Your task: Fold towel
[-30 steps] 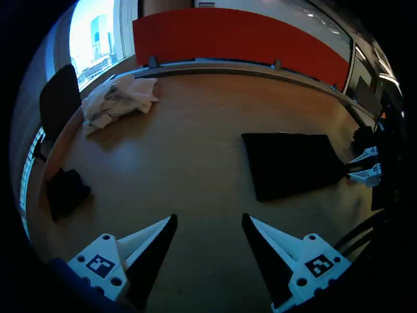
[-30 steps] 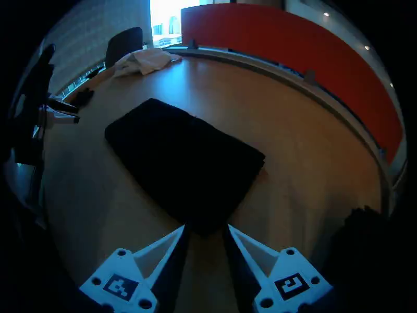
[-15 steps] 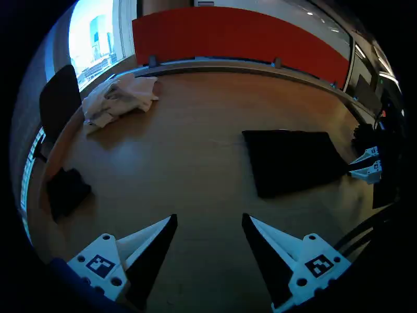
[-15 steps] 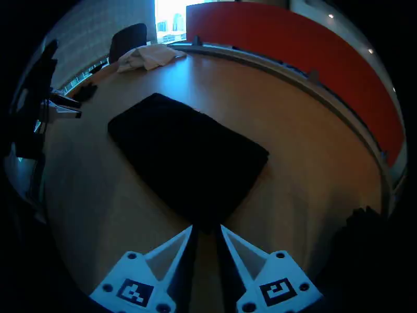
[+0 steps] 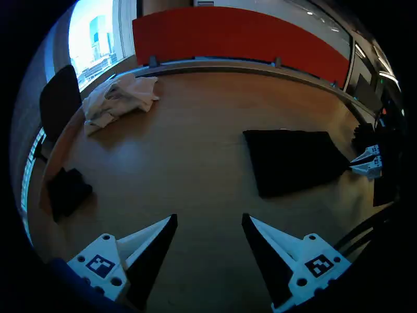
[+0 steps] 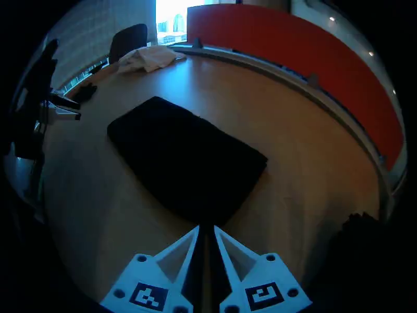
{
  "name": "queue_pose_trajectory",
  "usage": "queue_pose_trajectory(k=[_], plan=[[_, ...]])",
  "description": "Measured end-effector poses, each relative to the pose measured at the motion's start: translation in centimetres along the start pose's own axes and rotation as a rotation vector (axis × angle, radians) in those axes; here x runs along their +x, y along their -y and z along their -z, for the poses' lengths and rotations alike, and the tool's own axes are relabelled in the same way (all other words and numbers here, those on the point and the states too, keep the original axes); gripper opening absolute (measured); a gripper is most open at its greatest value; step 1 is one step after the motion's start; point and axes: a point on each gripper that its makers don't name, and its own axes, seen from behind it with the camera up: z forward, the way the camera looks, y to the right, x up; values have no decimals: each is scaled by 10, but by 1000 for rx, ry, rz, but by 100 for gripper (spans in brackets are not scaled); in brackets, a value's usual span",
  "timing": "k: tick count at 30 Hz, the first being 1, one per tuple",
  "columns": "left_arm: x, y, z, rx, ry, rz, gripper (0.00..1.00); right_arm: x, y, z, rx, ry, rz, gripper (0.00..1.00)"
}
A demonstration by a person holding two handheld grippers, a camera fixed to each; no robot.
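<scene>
Black towel (image 6: 187, 161): flat, mid-table (image 5: 182, 141). Right gripper (image 6: 207, 229): clenched on its near corner. Left gripper (image 5: 208, 219): released, spread wide, by table's near edge. Square coded tags (image 5: 100, 265) on both.

The towel (image 6: 187, 161) is plain black, with no pattern. The table (image 5: 198, 130) under it is warm orange-brown wood with a faint grain. A grey rail (image 5: 234, 65) runs along the table's far edge, and a bright red panel (image 5: 234, 36) stands behind it. At the table's far left corner lies a crumpled cloth (image 5: 117, 99), off-white to cream. A small heap (image 5: 65, 190) at its left edge is black. The chair (image 5: 60, 99) beyond that edge is black too. The left gripper (image 5: 208, 216) has white fingers with black inner faces, each bearing a black-and-white square marker. The right gripper (image 6: 207, 228) is coloured the same.
</scene>
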Motion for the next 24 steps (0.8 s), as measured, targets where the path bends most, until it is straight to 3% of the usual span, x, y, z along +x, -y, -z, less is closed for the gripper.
queue_pose_trajectory(k=[6,24], plan=[[1,1,2,3,-2,2,92,26,-1,6,-4,-36,26,5],[3,2,11,4,-20,32,92,149,18,17,12,-201,158,4]])
